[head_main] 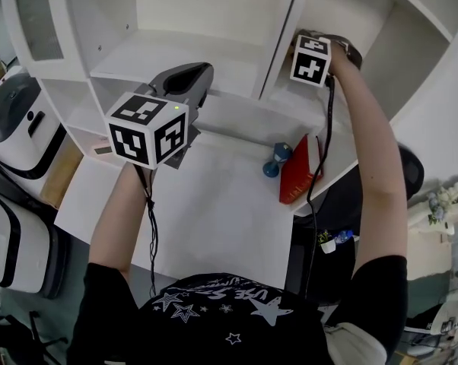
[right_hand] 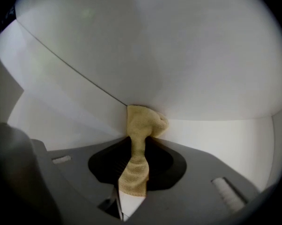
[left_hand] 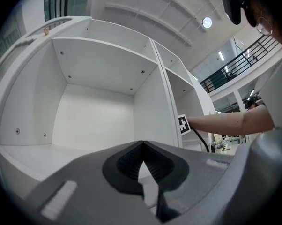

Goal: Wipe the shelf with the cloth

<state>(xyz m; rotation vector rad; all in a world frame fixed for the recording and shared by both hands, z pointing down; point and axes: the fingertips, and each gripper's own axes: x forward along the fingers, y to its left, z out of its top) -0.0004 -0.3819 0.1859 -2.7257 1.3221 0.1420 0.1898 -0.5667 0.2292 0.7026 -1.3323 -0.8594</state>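
L: left hand-held gripper (left_hand: 142, 146) jaws together, empty, idling outside the shelf (left_hand: 99, 74) | R: right hand-held gripper (right_hand: 134, 146) clamped on cloth (right_hand: 143, 121), reaching deep so its bunched tip presses a back corner, likely mid-wipe

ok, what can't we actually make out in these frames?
- Head view: cloth hidden behind right gripper and its marker cube.
- Head view: blue object and red item too small to identify.
- Left gripper view: left gripper body blocks the shelf front edge.
- Right gripper view: wiped area unreadable, all plain white.
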